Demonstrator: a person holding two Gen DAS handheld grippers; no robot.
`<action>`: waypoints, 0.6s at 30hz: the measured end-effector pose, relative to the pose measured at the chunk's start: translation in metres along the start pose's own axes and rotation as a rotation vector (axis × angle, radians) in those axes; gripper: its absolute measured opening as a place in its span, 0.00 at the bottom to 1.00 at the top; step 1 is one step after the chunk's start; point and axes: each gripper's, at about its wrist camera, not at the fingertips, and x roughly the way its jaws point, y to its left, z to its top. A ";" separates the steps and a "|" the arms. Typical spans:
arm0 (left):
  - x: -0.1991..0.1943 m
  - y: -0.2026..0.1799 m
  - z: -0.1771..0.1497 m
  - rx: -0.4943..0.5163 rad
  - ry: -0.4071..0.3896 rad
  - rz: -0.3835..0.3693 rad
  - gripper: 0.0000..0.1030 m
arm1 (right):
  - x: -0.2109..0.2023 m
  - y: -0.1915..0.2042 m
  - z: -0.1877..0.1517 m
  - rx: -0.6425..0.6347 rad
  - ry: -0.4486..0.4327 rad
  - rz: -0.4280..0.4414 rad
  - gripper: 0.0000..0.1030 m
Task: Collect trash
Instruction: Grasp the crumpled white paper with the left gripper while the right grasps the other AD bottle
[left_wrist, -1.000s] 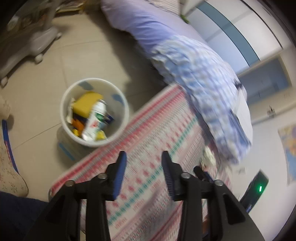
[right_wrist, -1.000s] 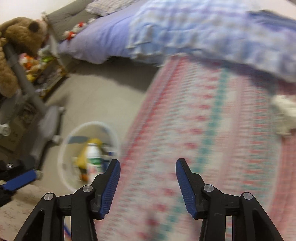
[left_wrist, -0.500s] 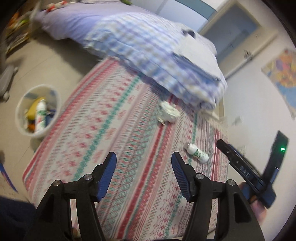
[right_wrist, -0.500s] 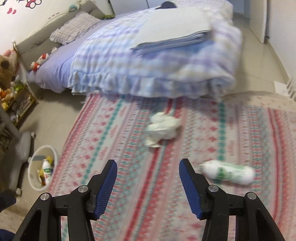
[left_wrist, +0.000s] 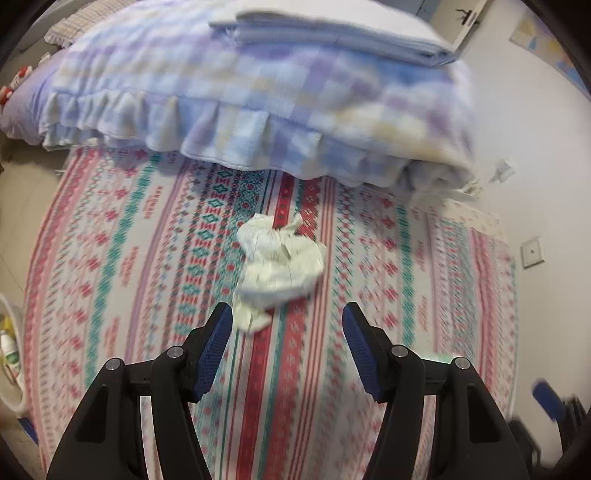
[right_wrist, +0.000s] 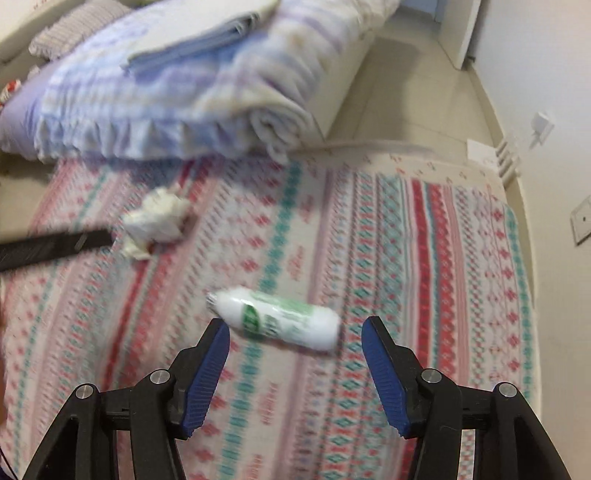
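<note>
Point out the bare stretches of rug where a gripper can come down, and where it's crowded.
Free: the rug between the white bottle and the wall, and the striped stretch left of the crumpled paper toward the floor edge. Crowded: along the blanket's frilled hem, which overhangs the rug, and around the paper, where the left gripper hovers open.

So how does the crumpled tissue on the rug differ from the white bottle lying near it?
The crumpled tissue is a soft, irregular wad, plain off-white; the white bottle is a smooth cylinder with a green label. The tissue sits nearer the bed; the bottle lies on its side farther out on the rug. In the right wrist view the bottle looks longer than the tissue. Both lie loose on the rug, ungripped.
</note>
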 end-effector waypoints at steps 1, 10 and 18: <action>0.008 0.000 0.003 0.001 -0.006 0.009 0.63 | 0.000 -0.002 -0.002 -0.011 0.002 -0.006 0.63; 0.042 0.006 0.009 0.000 -0.004 0.089 0.50 | 0.027 0.028 -0.020 -0.340 0.026 -0.023 0.65; 0.007 0.041 -0.012 -0.006 -0.041 -0.016 0.25 | 0.085 0.059 -0.030 -0.574 0.098 -0.111 0.66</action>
